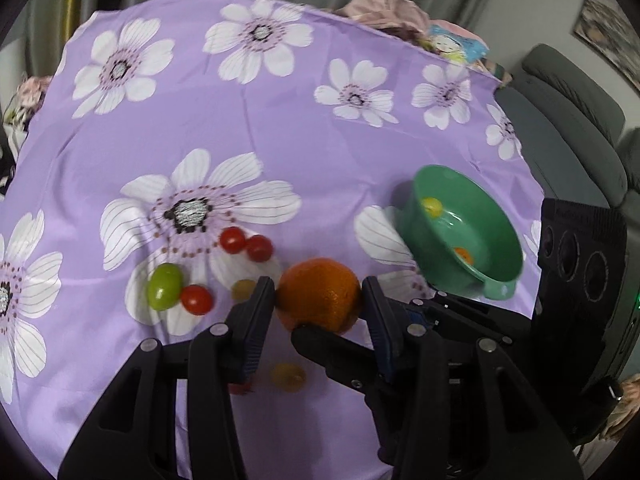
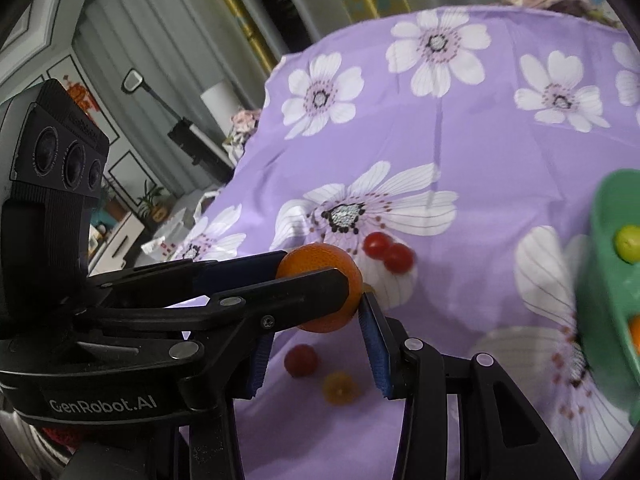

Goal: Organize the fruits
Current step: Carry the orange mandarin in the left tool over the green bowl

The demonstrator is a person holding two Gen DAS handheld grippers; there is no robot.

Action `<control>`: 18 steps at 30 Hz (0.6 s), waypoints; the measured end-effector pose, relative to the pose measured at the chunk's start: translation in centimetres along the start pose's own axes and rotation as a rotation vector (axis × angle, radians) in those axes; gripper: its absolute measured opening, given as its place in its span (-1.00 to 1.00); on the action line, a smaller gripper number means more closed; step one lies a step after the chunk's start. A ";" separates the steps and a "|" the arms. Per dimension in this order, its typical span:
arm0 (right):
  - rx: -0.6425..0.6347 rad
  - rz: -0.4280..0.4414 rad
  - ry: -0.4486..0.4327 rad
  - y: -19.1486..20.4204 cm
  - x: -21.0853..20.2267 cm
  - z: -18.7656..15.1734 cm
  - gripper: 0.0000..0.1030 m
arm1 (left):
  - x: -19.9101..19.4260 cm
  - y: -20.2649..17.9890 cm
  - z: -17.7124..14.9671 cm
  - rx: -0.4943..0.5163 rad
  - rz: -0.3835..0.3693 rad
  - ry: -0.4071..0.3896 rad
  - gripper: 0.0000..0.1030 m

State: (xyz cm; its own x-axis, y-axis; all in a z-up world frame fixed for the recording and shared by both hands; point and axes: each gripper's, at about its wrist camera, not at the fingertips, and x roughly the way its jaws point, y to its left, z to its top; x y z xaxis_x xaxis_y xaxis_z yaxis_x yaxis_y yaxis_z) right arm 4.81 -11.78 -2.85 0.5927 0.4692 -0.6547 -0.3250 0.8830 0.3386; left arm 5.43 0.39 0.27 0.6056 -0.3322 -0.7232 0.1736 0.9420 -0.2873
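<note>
Two hand-held grippers: left (image 1: 318, 296) and right (image 2: 316, 304) clamp one round, dimpled orange (image 1: 320, 294) | cloth (image 1: 280, 128) smooth, floral

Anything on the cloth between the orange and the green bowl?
No, only bare purple cloth separates the orange and the green bowl, seen in the left wrist view.

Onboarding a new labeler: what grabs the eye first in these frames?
The orange at centre, clamped at once between the left tongs and the right tongs, above the purple flowered cloth. Next, the tilted green bowl to the right with small fruits inside. Red cherry tomatoes and a green one lie on the cloth, left of the orange.
</note>
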 end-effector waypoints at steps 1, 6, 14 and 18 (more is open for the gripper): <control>0.002 -0.004 -0.005 -0.2 -0.4 -0.2 -0.15 | 0.0 -0.7 -0.1 0.014 0.005 -0.005 -0.13; 0.013 -0.031 -0.031 -1.2 -2.5 -1.1 -0.15 | 0.0 -3.2 -0.4 0.064 0.003 -0.005 -0.14; 0.047 -0.057 -0.094 -2.8 -5.2 -1.6 -0.15 | 0.2 -6.7 0.1 0.137 -0.013 -0.013 -0.14; 0.064 -0.072 -0.123 -3.7 -6.4 -1.7 -0.15 | 0.6 -8.3 0.5 0.172 -0.024 -0.014 -0.14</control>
State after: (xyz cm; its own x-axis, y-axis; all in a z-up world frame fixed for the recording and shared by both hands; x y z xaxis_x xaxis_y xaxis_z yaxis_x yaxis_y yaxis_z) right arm 1.00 -18.07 -1.04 0.6994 0.3994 -0.5927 -0.2332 0.9114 0.3390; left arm 4.71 -7.58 2.57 0.6104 -0.3550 -0.7081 0.3173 0.9287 -0.1920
